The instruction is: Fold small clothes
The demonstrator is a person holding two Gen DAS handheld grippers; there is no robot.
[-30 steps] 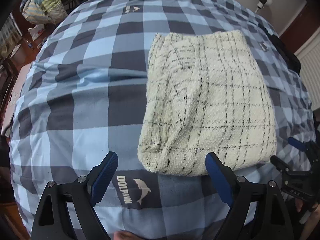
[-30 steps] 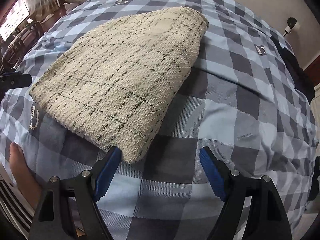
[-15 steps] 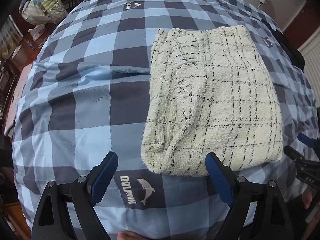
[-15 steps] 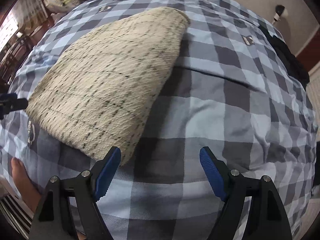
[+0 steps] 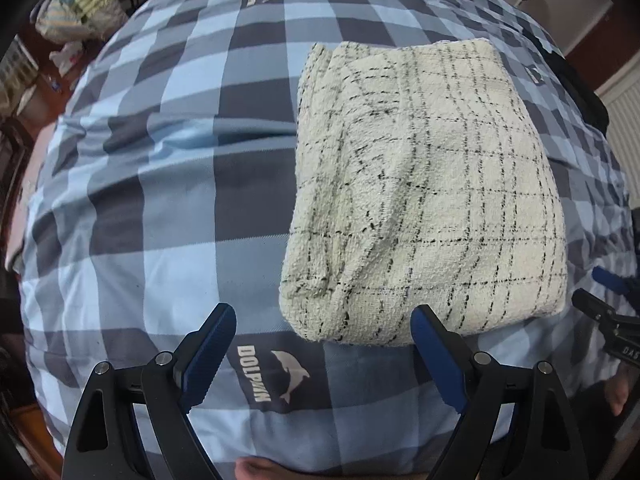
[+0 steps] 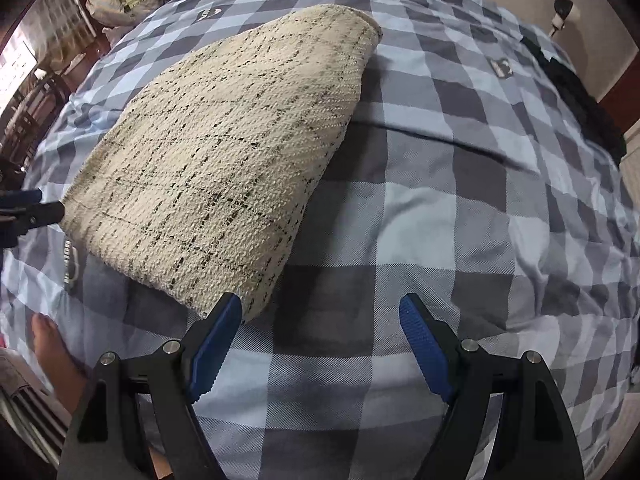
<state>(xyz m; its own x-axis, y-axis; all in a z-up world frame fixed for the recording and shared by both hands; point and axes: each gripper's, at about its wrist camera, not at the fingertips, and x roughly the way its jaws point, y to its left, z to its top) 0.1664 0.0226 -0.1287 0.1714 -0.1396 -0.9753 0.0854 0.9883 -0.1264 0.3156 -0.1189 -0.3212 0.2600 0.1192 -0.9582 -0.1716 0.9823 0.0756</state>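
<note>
A cream garment with thin black checks (image 5: pixel 424 196) lies folded into a thick rectangle on the blue plaid bedcover (image 5: pixel 160 184). My left gripper (image 5: pixel 324 356) is open and empty, just short of the garment's near edge. In the right wrist view the same garment (image 6: pixel 224 152) lies to the left. My right gripper (image 6: pixel 320 344) is open and empty, its left finger beside the garment's near corner. The right gripper's tips show at the right edge of the left wrist view (image 5: pixel 604 308). The left gripper's tip shows at the left edge of the right wrist view (image 6: pixel 28 208).
A pile of bags and clothes (image 5: pixel 76 8) sits past the bed's far left corner. A dark cloth (image 6: pixel 580 100) lies on the bed's far right side. A bare foot (image 6: pixel 52 356) shows by the near bed edge. A radiator (image 5: pixel 624 108) stands on the right.
Both grippers shifted slightly; the garment sits a little closer to the middle of the right wrist view than half a second ago. The garment itself has not moved. Both grippers stay open.
</note>
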